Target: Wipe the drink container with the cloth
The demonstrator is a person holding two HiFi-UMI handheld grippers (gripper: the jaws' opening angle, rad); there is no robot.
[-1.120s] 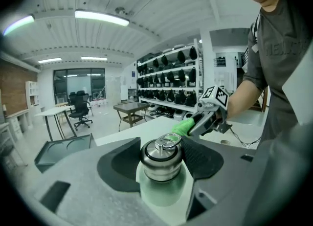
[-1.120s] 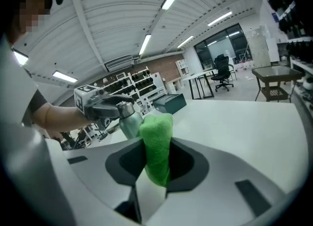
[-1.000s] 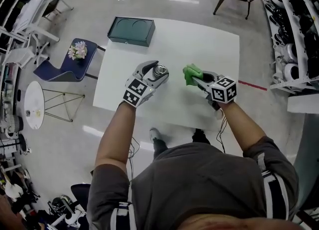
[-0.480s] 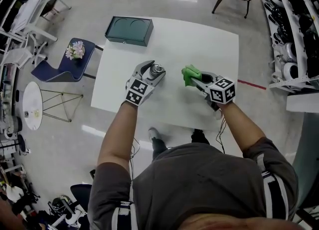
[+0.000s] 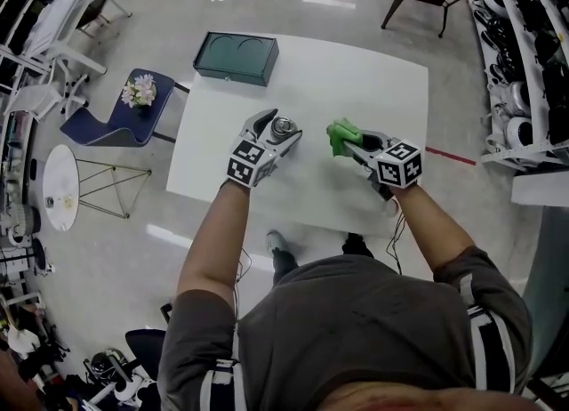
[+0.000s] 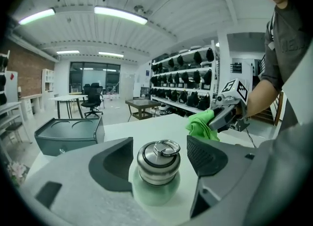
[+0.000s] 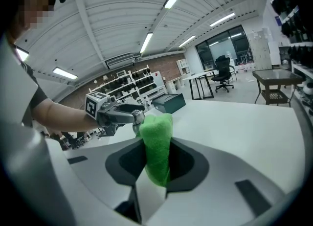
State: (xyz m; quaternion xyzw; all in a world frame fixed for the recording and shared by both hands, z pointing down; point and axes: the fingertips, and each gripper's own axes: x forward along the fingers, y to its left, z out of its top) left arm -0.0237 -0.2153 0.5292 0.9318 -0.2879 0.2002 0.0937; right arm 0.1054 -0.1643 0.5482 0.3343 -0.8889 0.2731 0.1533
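Observation:
A small pale-green bottle with a steel ring-top lid (image 6: 157, 164) stands upright on the white table (image 5: 356, 80). My left gripper (image 5: 282, 125) straddles it. Its jaws have just been opening, and a gap shows between each pad and the bottle, so it is open. To the right, my right gripper (image 5: 349, 143) is shut on a bright green cloth (image 5: 340, 133), which sticks up out of the jaws (image 7: 156, 142). The cloth hangs a short way from the bottle without touching it.
A dark green case (image 5: 236, 57) lies at the table's far left corner. Left of the table are a blue chair with flowers (image 5: 133, 102) and a round side table (image 5: 60, 187). Shelves of gear (image 5: 524, 62) line the right side.
The left jaws have spread apart and let go of the bottle, which now stands on the table. The right gripper and cloth have stayed put.

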